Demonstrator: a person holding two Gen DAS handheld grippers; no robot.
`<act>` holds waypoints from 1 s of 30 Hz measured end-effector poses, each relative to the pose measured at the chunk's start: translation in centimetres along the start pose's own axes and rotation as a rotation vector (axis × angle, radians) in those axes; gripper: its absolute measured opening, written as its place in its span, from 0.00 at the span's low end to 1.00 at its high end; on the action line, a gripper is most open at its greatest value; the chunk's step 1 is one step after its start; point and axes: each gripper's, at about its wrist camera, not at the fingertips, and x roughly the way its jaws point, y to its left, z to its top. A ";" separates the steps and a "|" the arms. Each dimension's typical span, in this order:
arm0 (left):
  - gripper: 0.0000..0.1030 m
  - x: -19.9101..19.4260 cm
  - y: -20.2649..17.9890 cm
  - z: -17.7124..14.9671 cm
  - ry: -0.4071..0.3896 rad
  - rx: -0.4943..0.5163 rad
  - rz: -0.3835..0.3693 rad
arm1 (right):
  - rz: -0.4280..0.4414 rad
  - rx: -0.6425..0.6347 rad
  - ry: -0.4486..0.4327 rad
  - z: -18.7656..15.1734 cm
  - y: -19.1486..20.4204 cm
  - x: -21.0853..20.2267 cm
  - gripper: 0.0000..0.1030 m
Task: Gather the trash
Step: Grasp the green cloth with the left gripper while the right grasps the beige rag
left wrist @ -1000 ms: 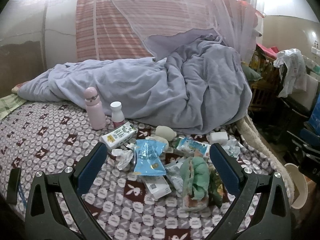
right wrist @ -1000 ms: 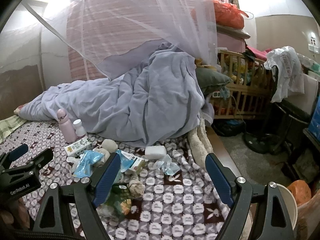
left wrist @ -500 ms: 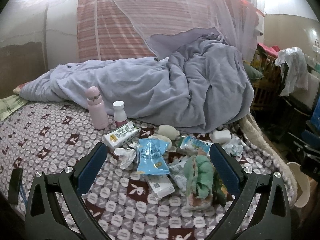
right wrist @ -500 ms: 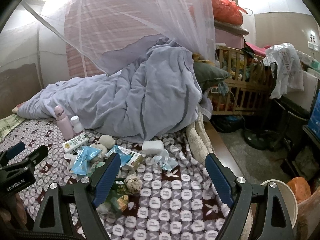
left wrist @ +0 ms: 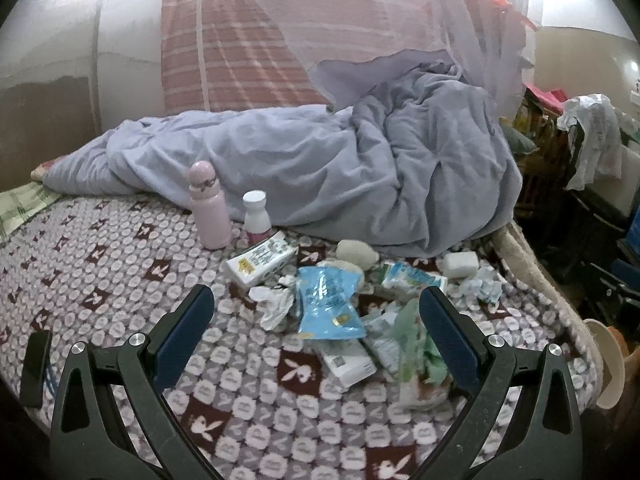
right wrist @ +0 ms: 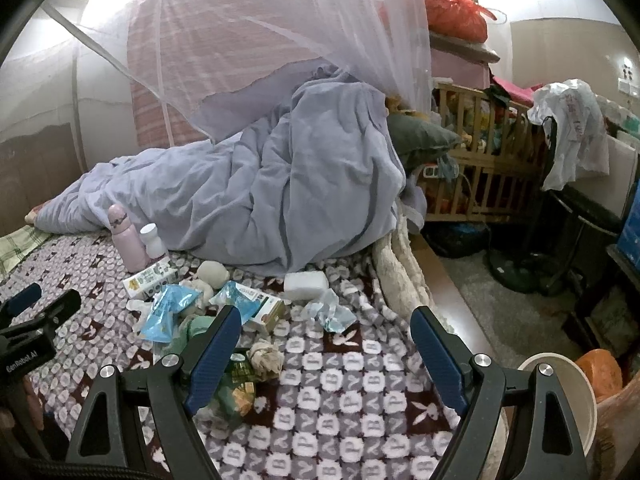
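Observation:
Trash lies scattered on the patterned bedspread (left wrist: 100,280): a blue snack wrapper (left wrist: 326,306), a milk carton (left wrist: 260,258), crumpled tissue (left wrist: 274,306), a white box (left wrist: 348,360) and a green wrapper (left wrist: 416,356). My left gripper (left wrist: 316,320) hangs open above this pile, holding nothing. In the right wrist view the same blue snack wrapper (right wrist: 168,312), a small carton (right wrist: 260,306), a white block (right wrist: 306,282), crumpled tissue (right wrist: 330,314) and a rag ball (right wrist: 265,360) show. My right gripper (right wrist: 326,338) is open and empty over the bed's right part.
A pink bottle (left wrist: 209,206) and a white bottle (left wrist: 256,216) stand by the rumpled lilac duvet (left wrist: 340,184). A white bin (right wrist: 576,400) sits on the floor at the bed's right edge. A wooden crib (right wrist: 480,152) and netting (right wrist: 280,40) are behind.
Both grippers have drawn back and shifted slightly; the trash pile now sits a little higher in both views. Jaws stay open, nothing picked up.

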 end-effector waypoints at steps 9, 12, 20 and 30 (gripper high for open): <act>0.99 2.0 2.5 -2.0 0.121 0.011 -0.015 | 0.063 -0.017 0.136 -2.4 0.0 3.7 0.82; 0.99 2.6 2.4 -2.2 0.152 -0.012 -0.061 | 0.100 -0.004 0.179 -3.4 0.1 5.2 0.82; 0.99 3.8 -0.5 -1.6 0.195 0.017 -0.140 | 0.232 0.036 0.313 -4.6 0.6 11.4 0.56; 0.97 9.4 -5.9 -2.3 0.336 0.046 -0.263 | 0.402 0.110 0.423 -5.4 2.2 17.7 0.24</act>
